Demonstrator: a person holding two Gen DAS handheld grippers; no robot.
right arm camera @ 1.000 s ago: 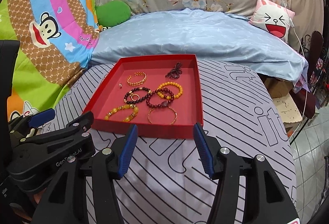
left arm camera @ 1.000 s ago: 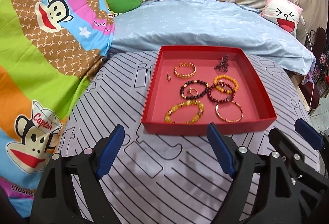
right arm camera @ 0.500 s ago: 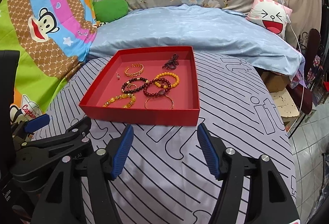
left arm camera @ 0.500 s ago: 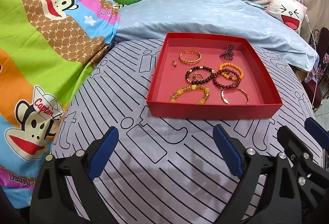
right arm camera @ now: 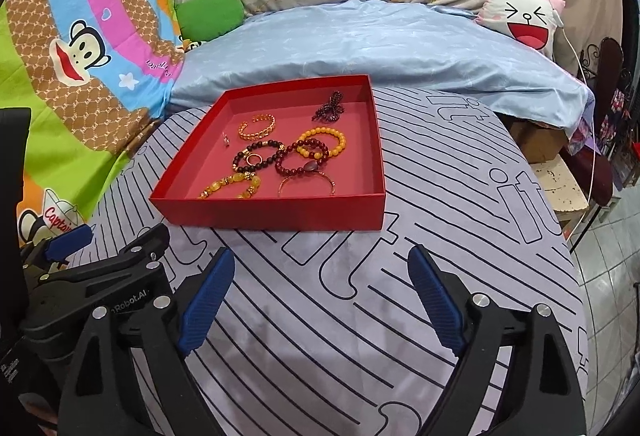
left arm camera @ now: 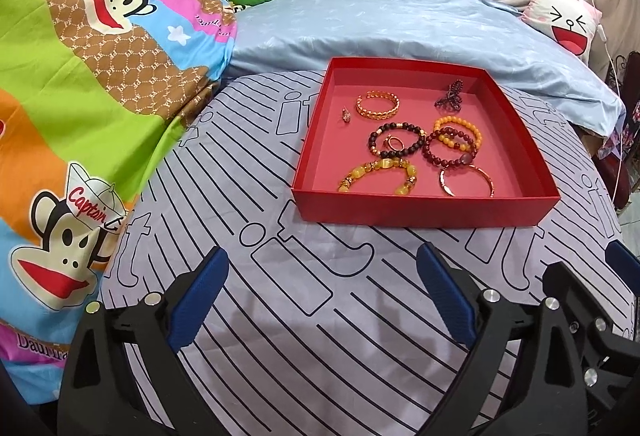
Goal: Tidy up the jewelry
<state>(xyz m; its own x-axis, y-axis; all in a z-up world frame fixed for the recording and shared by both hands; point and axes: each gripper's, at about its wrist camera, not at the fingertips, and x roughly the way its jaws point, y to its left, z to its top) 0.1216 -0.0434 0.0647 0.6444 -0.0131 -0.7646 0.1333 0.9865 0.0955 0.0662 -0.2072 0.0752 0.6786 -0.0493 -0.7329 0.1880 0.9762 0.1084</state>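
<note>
A red shallow box (left arm camera: 420, 213) (right arm camera: 276, 214) sits on a round table with a striped grey cloth (left arm camera: 256, 316). It holds several bracelets: a gold chain cuff (left arm camera: 377, 105), a dark bead bracelet (left arm camera: 396, 140), an orange bead bracelet (left arm camera: 456, 128), a yellow stone bracelet (left arm camera: 378, 176) and a thin gold bangle (left arm camera: 466, 180). A dark brooch (left arm camera: 450, 98) and a small ring (left arm camera: 346, 115) also lie inside. My left gripper (left arm camera: 320, 296) and right gripper (right arm camera: 320, 296) are open and empty, both over the cloth in front of the box.
A light blue duvet (left arm camera: 400, 24) lies behind the table. A colourful monkey-print blanket (left arm camera: 80, 76) hangs at the left. A pink cartoon pillow (right arm camera: 524, 16) is at the back right. The table edge drops to a tiled floor (right arm camera: 608, 256) on the right.
Both grippers have pulled back from the box, which now looks smaller and farther away. Both stay open. The jewelry has not moved.
</note>
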